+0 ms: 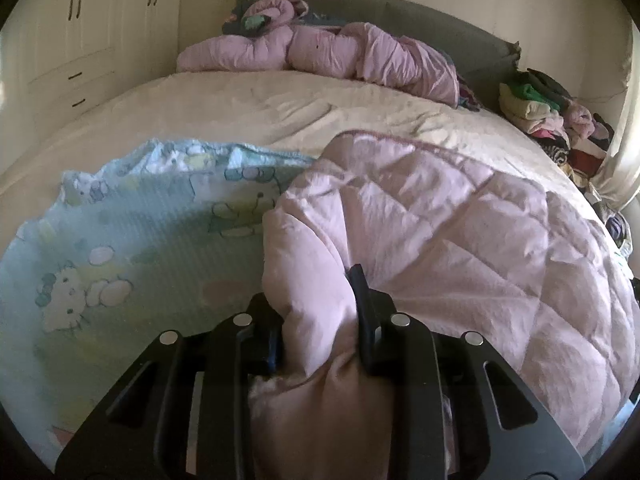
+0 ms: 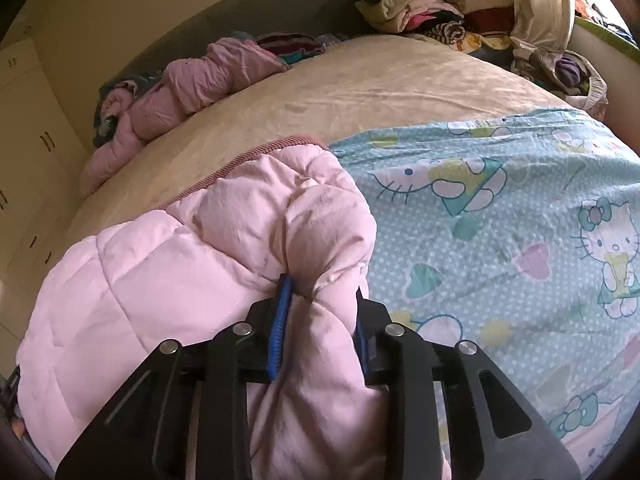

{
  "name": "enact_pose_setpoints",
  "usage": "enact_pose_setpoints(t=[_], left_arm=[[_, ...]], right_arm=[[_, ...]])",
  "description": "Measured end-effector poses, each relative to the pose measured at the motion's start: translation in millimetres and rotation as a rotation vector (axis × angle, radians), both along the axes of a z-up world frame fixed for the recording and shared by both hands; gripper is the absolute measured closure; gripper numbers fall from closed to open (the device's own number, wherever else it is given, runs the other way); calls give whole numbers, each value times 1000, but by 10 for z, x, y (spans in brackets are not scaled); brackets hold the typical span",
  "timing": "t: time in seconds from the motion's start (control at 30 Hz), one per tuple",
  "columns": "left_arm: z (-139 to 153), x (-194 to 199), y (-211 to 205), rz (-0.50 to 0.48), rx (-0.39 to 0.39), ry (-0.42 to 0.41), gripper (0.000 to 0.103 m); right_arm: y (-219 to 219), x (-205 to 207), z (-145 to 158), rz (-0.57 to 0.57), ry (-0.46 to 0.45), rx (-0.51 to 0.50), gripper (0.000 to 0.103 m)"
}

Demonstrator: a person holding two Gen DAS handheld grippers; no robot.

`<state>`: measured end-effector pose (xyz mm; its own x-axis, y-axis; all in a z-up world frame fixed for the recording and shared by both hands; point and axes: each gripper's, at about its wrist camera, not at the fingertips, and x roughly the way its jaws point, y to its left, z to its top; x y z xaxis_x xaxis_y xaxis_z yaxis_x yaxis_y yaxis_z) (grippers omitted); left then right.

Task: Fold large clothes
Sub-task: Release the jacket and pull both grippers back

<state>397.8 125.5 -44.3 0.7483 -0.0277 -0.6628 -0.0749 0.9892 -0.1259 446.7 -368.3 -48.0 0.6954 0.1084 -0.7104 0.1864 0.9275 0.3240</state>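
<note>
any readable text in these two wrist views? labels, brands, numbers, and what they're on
None readable in either view.
Blue cartoon-cat sheet: pictures only, no lettering visible.
Pink quilted blanket, held by left gripper and right gripper: no tag or label showing.
Clothes pile: any prints too small and blurred to tell.

One bed (image 1: 280, 104) carries one pale pink quilted comforter (image 1: 460, 220), one light blue Hello Kitty sheet (image 1: 140, 220) and one bunched pink puffer jacket (image 1: 320, 52) along its head edge. One clothes pile (image 1: 552, 120) sits beside its far corner. Two grippers appear, the left gripper (image 1: 316, 320) and the right gripper (image 2: 320, 308).
</note>
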Motion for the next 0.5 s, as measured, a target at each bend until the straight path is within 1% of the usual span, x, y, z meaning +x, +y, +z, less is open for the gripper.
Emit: enact_pose_setpoints(t=[0.03, 0.13, 0.17, 0.2, 0.23, 0.27, 0.3, 0.33, 0.37, 0.4, 0.43, 0.5], left_arm=[[-37, -1, -7, -1, 3, 3, 81], [-102, -26, 23, 2, -8, 1, 80], [-104, -44, 35, 8, -13, 3, 78], [-88, -60, 41, 13, -13, 5, 78], [-47, -95, 43, 28, 2, 5, 70], [-6, -114, 46, 48, 28, 10, 49], [61, -144, 50, 70, 59, 18, 39], [153, -191, 58, 72, 52, 9, 34], [230, -230, 71, 66, 27, -5, 32], [344, -284, 60, 59, -4, -22, 31], [460, -343, 7, 58, -11, -36, 27], [614, -441, -152, 38, -8, -65, 22]], right_arm=[[6, -4, 3, -4, -1, -3, 74], [47, -37, 21, -20, 8, -40, 65], [51, -41, 29, -20, 19, -46, 58], [42, -51, 50, -31, 37, -51, 46], [19, -94, 107, -55, 55, -54, 40], [-1, -163, 187, -68, 45, -52, 39], [11, -262, 309, -66, 7, -62, 39], [47, -349, 411, -52, -29, -80, 37], [113, -442, 530, -22, -71, -105, 29], [196, -544, 641, 12, -111, -128, 24], [315, -673, 754, 61, -160, -148, 24], [569, -849, 866, 194, -194, -162, 24]])
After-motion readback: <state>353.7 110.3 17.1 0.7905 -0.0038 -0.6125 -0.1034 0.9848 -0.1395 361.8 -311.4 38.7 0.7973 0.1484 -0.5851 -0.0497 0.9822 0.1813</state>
